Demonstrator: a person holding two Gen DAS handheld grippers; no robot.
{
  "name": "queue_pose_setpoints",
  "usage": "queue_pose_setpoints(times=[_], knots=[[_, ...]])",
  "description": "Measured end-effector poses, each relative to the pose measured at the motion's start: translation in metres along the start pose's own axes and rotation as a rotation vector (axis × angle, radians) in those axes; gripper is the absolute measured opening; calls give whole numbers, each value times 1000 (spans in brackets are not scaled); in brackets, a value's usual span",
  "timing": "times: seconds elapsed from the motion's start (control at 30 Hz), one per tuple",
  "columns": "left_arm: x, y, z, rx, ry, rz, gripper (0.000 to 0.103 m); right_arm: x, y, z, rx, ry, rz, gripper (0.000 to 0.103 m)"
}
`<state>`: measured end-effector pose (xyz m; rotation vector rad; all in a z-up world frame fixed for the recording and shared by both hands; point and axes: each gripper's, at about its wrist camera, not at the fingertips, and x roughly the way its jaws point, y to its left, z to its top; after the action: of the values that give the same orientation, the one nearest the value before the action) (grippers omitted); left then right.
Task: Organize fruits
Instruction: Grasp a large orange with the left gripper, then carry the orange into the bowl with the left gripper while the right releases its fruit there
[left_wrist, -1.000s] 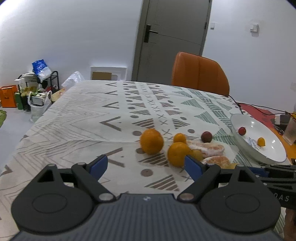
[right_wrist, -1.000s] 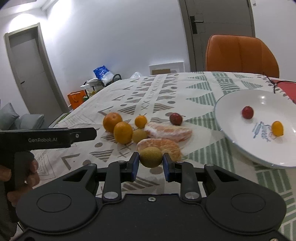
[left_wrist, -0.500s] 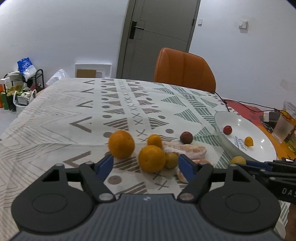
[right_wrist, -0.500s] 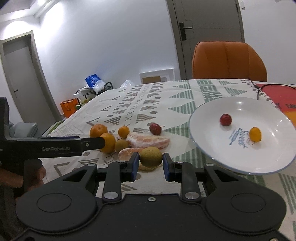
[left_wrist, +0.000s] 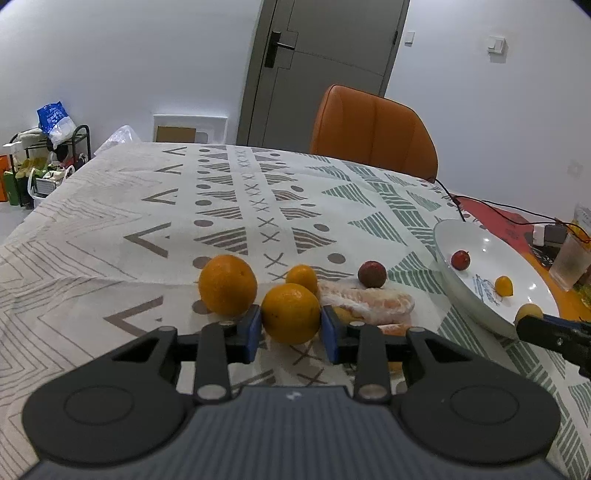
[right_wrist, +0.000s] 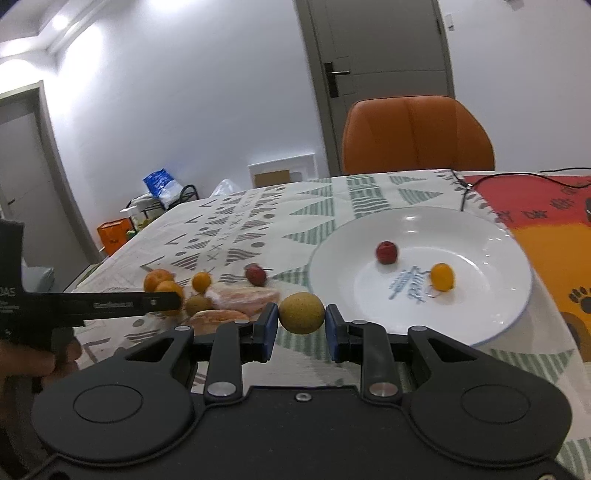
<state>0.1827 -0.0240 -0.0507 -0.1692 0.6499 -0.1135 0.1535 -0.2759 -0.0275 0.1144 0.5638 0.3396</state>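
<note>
Plate (right_wrist: 491, 321) and carried fruit form the relation that decides the coming move: the white plate lies just ahead and to the right of the right gripper (right_wrist: 301, 325), its near rim close beyond the right pad; the gripper is clamped on a small round tan-green fruit (right_wrist: 301, 313), both blue pads pressing its sides, and the fruit hangs above the patterned tablecloth (right_wrist: 288, 221) beside the rim, not yet over the bowl of the plate; a short carry forward and to the right should bring it over the white surface, where a small red fruit (right_wrist: 386, 252) and a small yellow-orange fruit (right_wrist: 442, 276) already lie apart from each other; the right gripper tilts moderately downward, jaws level across the view.

Meanwhile the left gripper (left_wrist: 291, 328) sits low at the fruit pile; its jaws have just been closing and now stand narrow around the nearer orange (left_wrist: 291, 313), the pads at or touching its flanks, the orange resting on the cloth; a second orange (left_wrist: 228, 284) lies just to its left, a small orange (left_wrist: 302, 277) behind it, peeled citrus segments (left_wrist: 369, 302) to its right, and a dark red fruit (left_wrist: 372, 274) beyond those; the plate is well to the right of this hand, so the right hand is far nearer to it; I judge the left grip firm enough to lift, though the round skin could roll if the pads sit off-centre.
</note>
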Motion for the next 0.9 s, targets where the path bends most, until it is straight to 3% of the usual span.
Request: queue_pose_setpoints(times=[0.9], knots=[[2,-78,15,138,-33,-96,33,-15,-67,-7,123,-66,-99,26]])
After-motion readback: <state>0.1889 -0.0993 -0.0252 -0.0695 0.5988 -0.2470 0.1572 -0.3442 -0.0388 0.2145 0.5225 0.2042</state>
